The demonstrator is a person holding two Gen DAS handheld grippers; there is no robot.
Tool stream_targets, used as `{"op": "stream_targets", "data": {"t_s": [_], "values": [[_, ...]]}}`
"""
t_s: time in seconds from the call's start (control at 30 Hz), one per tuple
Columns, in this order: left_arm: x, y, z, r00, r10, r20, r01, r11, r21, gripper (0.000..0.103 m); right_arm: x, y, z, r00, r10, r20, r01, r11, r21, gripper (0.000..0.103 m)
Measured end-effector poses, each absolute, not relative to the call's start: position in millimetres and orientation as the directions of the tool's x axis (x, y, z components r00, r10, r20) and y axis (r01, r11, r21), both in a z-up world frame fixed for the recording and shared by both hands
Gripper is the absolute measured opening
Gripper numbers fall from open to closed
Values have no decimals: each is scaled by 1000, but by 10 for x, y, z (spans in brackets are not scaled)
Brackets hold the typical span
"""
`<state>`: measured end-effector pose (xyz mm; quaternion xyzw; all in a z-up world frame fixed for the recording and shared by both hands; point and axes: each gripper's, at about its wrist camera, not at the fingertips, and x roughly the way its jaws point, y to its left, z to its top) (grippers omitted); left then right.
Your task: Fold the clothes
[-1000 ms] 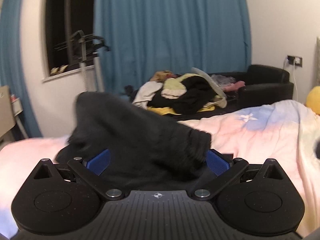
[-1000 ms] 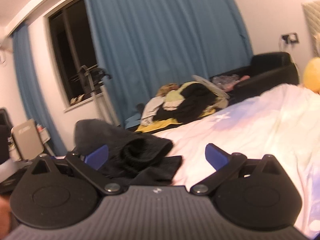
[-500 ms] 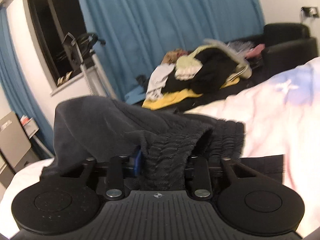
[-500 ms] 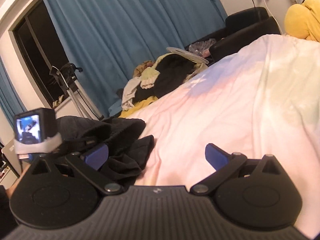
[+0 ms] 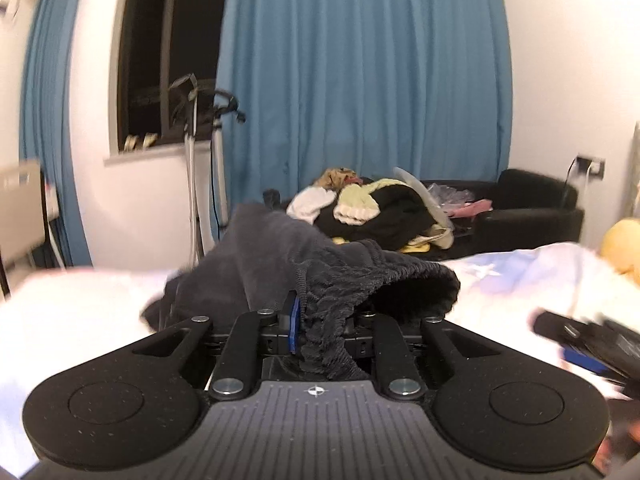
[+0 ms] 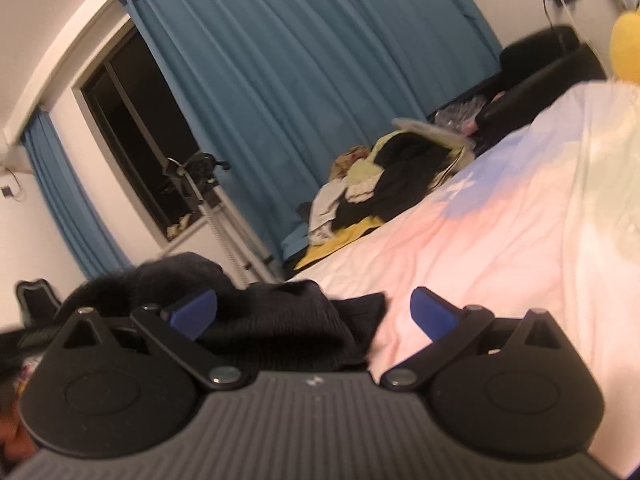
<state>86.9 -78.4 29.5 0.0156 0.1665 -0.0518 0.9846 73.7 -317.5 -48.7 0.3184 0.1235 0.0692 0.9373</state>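
Since a second ago your left gripper point(image 5: 320, 332) is closing from wide open onto the dark garment point(image 5: 340, 280), bunched waistband between its jaws at 12 o'clock on the bed point(image 5: 80, 312), while your right gripper point(image 6: 314, 314) is hanging unclenched, grasping nothing, so you're starting the fold.

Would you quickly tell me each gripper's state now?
Left gripper: closing on the dark garment.
Right gripper: open, holding nothing.
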Motion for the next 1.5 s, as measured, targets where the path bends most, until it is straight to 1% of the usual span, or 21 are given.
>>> {"op": "stream_targets", "data": {"t_s": [0.17, 0.23, 0.3, 0.33, 0.4, 0.47, 0.57, 0.63, 0.8, 0.87, 0.97, 1.07, 1.13, 1.17, 1.2, 1.23, 1.27, 1.3, 1.4, 1.47, 1.5], "values": [[483, -471, -137, 910, -105, -401, 88, 994, -61, 22, 782, -3125, -613, 913, 294, -285, -9, 711, 704, 103], [491, -349, -269, 886, -99, -454, 55, 992, -109, 24, 835, -3105, -720, 886, 336, -320, 15, 668, 744, 103], [498, -272, -301, 870, -108, -480, 47, 989, -138, 31, 867, -3064, -834, 858, 347, -379, 70, 651, 756, 103], [486, -270, -286, 872, -118, -476, 61, 989, -133, 35, 896, -3041, -891, 842, 350, -411, 95, 654, 751, 103], [442, -289, -257, 867, -138, -478, 92, 989, -118, 54, 950, -3005, -978, 820, 362, -442, 111, 658, 745, 103], [337, -326, -275, 872, -161, -463, 129, 987, -100, 67, 971, -2954, -1045, 810, 365, -460, 111, 674, 731, 103], [211, -512, -312, 880, -175, -442, 200, 980, 11, 72, 1047, -2886, -1108, 805, 368, -465, 89, 700, 709, 103], [133, -656, -354, 900, -167, -403, 230, 967, 112, 76, 1093, -2832, -1141, 798, 373, -473, 69, 724, 686, 103], [59, -951, -467, 944, -118, -308, 226, 911, 344, 76, 1208, -2745, -1106, 778, 447, -442, -3, 706, 708, 103], [95, -1009, -530, 937, -143, -319, 265, 886, 382, 76, 1180, -2818, -1086, 782, 463, -417, 5, 664, 747, 103], [173, -1080, -656, 922, -154, -354, 305, 853, 423, 77, 1102, -2972, -1071, 812, 482, -329, 27, 532, 846, 103], [250, -1150, -754, 919, -142, -366, 315, 824, 470, 77, 1026, -3021, -1012, 820, 500, -278, 11, 472, 881, 103], [315, -1158, -782, 924, -130, -360, 302, 825, 477, 75, 985, -2997, -968, 817, 513, -263, -7, 465, 885, 103], [339, -1135, -770, 926, -126, -355, 291, 838, 462, 71, 967, -2977, -948, 816, 516, -261, -14, 469, 883, 103], [365, -1104, -751, 929, -121, -350, 278, 853, 443, 62, 959, -2955, -930, 815, 517, -263, -19, 476, 879, 103], [402, -1038, -705, 932, -110, -346, 254, 879, 403, 57, 953, -2936, -917, 813, 516, -269, -21, 487, 873, 103], [439, -972, -660, 934, -100, -342, 229, 904, 361, 49, 945, -2923, -911, 814, 511, -278, -18, 499, 866, 103], [475, -893, -609, 936, -90, -340, 203, 928, 313, 46, 945, -2921, -919, 815, 504, -287, -9, 506, 863, 103], [551, -453, -417, 939, -48, -341, 78, 994, 76, 39, 965, -2933, -972, 817, 486, -312, 24, 512, 859, 103], [611, -138, -347, 931, -11, -364, -24, 995, -92, 37, 994, -2903, -1015, 805, 490, -333, 31, 527, 850, 103], [630, 43, -335, 923, 13, -384, -90, 979, -184, 32, 1017, -2863, -1039, 793, 496, -354, 32, 546, 837, 103]]}}
